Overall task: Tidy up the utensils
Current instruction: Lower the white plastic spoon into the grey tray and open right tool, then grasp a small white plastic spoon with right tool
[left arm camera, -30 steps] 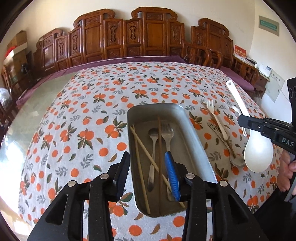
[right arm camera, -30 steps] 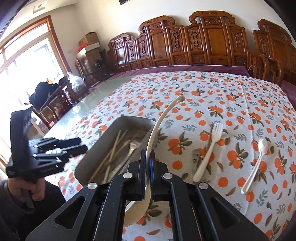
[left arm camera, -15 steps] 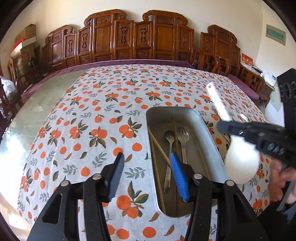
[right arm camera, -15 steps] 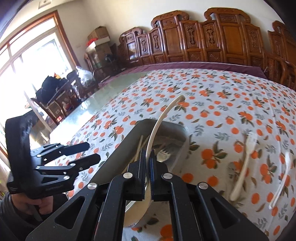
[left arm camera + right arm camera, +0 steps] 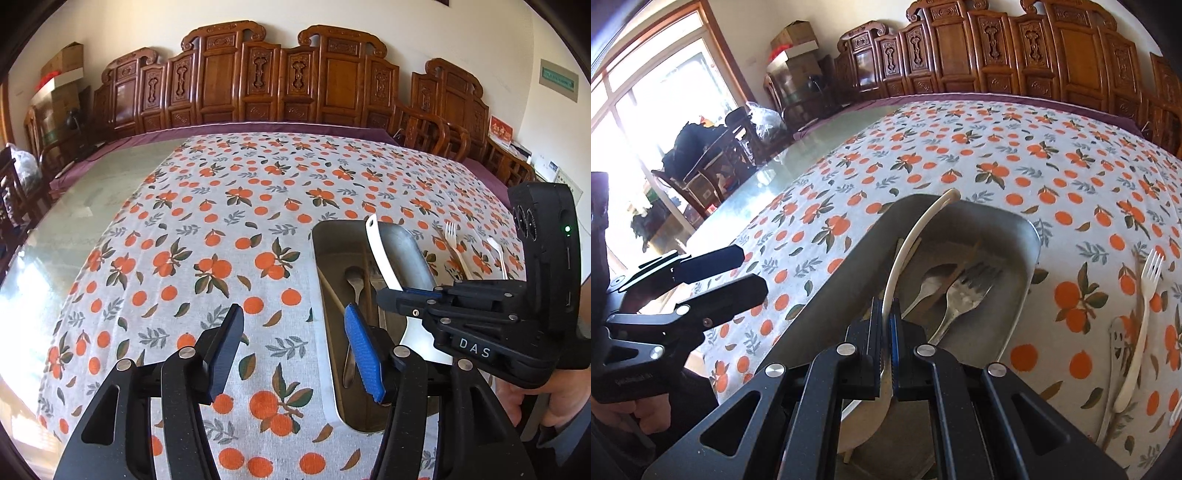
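A metal tray lies on the orange-print tablecloth and holds a metal spoon, a metal fork and wooden chopsticks. My right gripper is shut on a large white ladle and holds it over the tray, handle pointing away, bowl hanging low at the near end. My left gripper is open and empty, hovering over the cloth just left of the tray.
A white plastic fork, a white plastic spoon and a metal utensil lie on the cloth right of the tray. Carved wooden chairs line the far side. Bare glass tabletop lies left.
My right gripper has carried the ladle leftward and lower over the tray. My left gripper has shifted left, off the tray, and stayed open.
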Available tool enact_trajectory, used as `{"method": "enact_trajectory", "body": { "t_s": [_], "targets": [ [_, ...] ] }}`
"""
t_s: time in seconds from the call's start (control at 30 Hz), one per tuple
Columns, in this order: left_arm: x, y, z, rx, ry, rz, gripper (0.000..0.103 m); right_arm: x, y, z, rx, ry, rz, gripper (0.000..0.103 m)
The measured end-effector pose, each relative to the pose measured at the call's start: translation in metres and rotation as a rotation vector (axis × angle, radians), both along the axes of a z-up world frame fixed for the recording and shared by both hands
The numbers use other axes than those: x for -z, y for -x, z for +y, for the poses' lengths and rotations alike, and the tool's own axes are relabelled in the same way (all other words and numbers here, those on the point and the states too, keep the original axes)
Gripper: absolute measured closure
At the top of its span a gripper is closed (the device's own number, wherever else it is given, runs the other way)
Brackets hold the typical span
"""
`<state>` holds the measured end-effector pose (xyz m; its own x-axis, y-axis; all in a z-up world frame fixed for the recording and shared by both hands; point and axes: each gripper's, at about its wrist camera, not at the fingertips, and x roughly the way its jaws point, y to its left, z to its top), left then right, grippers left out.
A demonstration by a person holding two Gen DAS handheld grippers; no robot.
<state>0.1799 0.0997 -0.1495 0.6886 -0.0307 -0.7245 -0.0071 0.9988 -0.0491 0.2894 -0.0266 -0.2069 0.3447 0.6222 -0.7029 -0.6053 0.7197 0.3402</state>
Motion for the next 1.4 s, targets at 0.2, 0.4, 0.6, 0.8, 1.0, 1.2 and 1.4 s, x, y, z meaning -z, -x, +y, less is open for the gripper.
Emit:
{"method": "enact_trajectory", "body": {
  "t_s": [0.2,0.4,0.6,0.8,1.0,1.2,1.4],
  "targets": [
    [0.001,0.0,-0.003,0.009,-0.009,0.001,0.049,0.0,0.001,-0.006,0.002,-0.004,-0.002,0.092],
    [0.0,0.0,-0.007,0.015,-0.005,-0.001,0.049,-0.006,0.004,-0.013,0.001,-0.015,-0.016,0.092],
    [-0.001,0.0,-0.014,0.027,-0.002,-0.011,0.049,-0.01,0.002,-0.024,0.009,-0.026,-0.01,0.086],
    [-0.003,0.001,-0.019,0.036,-0.002,-0.014,0.049,-0.014,0.004,-0.031,0.026,-0.025,-0.023,0.085],
    [-0.004,0.0,-0.035,0.074,-0.001,-0.019,0.047,-0.037,0.012,-0.08,0.107,-0.022,-0.087,0.085],
    [-0.007,0.002,-0.06,0.124,-0.002,-0.033,0.029,-0.048,0.01,-0.143,0.23,0.046,-0.143,0.085],
    [-0.007,0.002,-0.081,0.155,-0.014,-0.035,0.024,-0.046,0.005,-0.202,0.337,0.128,-0.164,0.079]
  ]
}}
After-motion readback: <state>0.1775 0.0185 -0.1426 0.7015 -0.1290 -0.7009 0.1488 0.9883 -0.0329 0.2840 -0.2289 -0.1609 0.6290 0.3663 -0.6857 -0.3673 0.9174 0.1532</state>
